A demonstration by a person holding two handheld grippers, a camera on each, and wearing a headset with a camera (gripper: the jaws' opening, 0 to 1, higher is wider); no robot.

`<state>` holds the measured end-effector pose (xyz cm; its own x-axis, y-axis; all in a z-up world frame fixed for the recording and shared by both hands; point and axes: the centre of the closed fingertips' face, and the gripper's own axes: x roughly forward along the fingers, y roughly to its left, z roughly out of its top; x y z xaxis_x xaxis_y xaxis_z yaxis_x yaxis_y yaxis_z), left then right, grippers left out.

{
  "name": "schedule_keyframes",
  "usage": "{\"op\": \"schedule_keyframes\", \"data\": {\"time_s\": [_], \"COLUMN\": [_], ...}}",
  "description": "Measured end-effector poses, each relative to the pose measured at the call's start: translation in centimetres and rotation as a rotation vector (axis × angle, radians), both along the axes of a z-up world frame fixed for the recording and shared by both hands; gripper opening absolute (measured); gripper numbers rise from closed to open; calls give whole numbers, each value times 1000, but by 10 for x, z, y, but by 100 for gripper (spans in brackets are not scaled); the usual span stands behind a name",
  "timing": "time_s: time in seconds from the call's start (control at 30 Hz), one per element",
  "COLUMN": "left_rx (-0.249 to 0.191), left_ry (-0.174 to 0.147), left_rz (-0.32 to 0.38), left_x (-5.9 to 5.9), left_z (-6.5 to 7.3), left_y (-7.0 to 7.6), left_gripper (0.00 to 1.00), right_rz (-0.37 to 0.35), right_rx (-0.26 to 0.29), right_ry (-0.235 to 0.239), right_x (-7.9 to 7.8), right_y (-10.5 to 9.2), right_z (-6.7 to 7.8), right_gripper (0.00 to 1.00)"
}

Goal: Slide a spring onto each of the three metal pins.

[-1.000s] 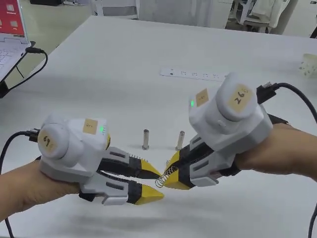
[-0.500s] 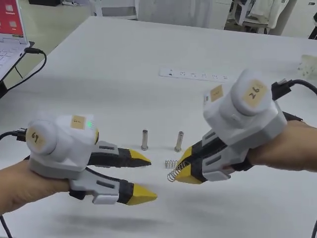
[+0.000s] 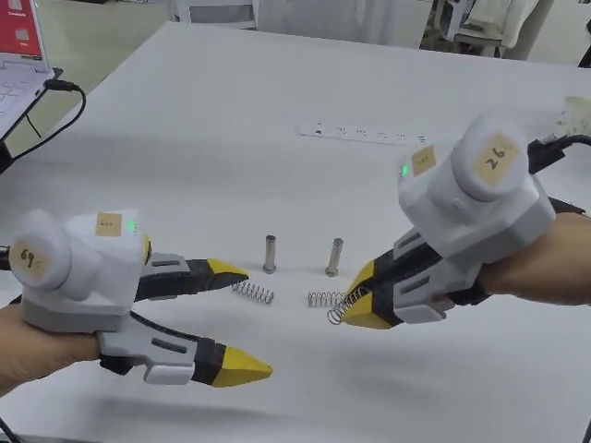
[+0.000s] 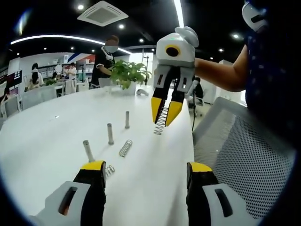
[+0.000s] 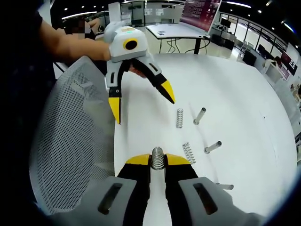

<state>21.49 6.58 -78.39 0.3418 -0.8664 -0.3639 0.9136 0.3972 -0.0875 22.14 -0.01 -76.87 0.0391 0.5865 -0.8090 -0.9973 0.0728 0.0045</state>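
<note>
Two short metal pins (image 3: 270, 254) (image 3: 334, 257) stand upright mid-table. My left gripper view has three pins (image 4: 88, 149) (image 4: 109, 133) (image 4: 127, 119) in a row. Loose springs lie in front of the pins (image 3: 253, 292) (image 3: 323, 298). My right gripper (image 3: 358, 305) is shut on a third spring (image 3: 337, 309), which sticks out past its tips (image 5: 158, 158), just right of the pins. My left gripper (image 3: 247, 323) stands open and holds nothing, its upper tip close to the left loose spring. Its own view has both jaws wide apart (image 4: 146, 167).
A white power strip (image 3: 365, 137) lies further back on the white table (image 3: 185, 166). A laptop (image 3: 18, 46) with a black cable (image 3: 55, 88) sits at the far left edge. A grey mesh chair (image 5: 75, 132) is at the near side.
Both grippers have drawn apart, the left leftwards and the right to the right with its spring. A second loose spring now lies in the open by the left jaw.
</note>
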Motion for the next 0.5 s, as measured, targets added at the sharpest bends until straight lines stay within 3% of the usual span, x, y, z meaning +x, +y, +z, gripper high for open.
{"op": "schedule_keyframes", "data": {"time_s": [0.5], "left_rx": [-33], "left_ry": [17], "left_rz": [85], "left_x": [3], "left_z": [-3], "left_y": [8], "left_gripper": [92], "right_rz": [-86], "right_rx": [-39], "right_ry": [-25], "right_x": [27], "right_y": [-39], "right_z": [12], "right_gripper": [8]}}
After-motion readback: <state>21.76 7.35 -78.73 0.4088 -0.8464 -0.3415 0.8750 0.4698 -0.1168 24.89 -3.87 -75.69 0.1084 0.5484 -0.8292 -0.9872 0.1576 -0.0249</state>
